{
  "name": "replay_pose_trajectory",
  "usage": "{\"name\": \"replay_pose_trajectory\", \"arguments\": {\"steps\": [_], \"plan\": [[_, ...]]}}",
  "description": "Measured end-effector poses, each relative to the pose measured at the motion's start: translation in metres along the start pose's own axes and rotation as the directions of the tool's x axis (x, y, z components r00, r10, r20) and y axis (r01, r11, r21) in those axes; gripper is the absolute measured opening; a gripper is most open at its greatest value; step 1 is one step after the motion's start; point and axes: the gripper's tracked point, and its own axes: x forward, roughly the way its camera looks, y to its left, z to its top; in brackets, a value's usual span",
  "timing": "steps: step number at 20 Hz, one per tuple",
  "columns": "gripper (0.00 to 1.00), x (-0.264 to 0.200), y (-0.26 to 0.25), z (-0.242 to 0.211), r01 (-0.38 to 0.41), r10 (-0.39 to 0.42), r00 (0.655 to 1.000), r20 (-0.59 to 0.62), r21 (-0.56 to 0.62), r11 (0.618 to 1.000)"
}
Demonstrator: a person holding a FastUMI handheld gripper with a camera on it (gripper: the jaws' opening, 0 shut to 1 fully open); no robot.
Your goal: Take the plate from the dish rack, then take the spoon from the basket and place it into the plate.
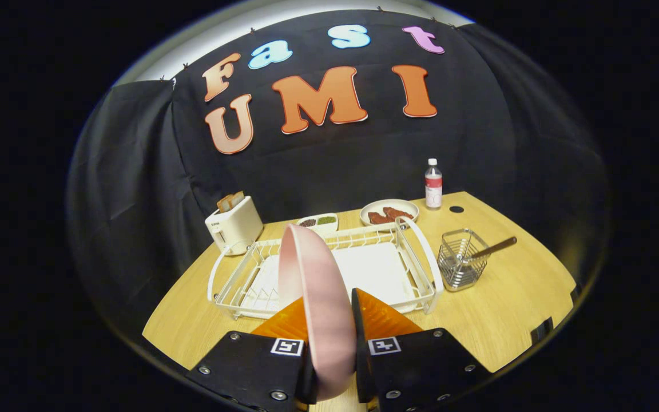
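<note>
The claw [332,337] is closed on the pink plate [315,297], one orange finger [286,323] pressing each face, and the plate stands on its edge above the near rim of the dish rack [421,252]. The plate looks stiff, smooth and probably slippery, so a firm hold near its rim seems wise. The bare worktop [495,320] ahead to the right gives room to set it down. Farther on, the spoon [492,249] leans out of the wire basket [461,266].

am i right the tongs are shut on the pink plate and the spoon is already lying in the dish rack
Not quite. In the gripper view the tongs are shut on the pink plate, but the spoon is in the wire basket beside the dish rack, not in the rack.
</note>
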Motion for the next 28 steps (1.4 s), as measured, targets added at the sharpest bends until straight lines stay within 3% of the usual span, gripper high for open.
{"name": "replay_pose_trajectory", "arguments": {"steps": [3, 8, 16, 19, 22, 26, 28], "plan": [[0.27, -0.003, 0.005, -0.049, -0.060, 0.069, 0.995, -0.077, 0.115, 0.992], [0.27, 0.000, 0.007, -0.102, -0.091, 0.129, 0.981, -0.145, 0.246, 0.965], [0.27, 0.011, 0.016, -0.131, -0.085, 0.187, 0.966, -0.179, 0.463, 0.882], [0.28, 0.013, 0.016, -0.136, -0.073, 0.193, 0.961, -0.196, 0.495, 0.866], [0.30, 0.014, 0.008, -0.138, -0.052, 0.163, 0.965, -0.207, 0.458, 0.888], [0.33, 0.016, 0.004, -0.141, -0.036, 0.153, 0.964, -0.216, 0.465, 0.884], [0.41, 0.014, 0.003, -0.141, -0.040, 0.157, 0.964, -0.217, 0.463, 0.885]]}}
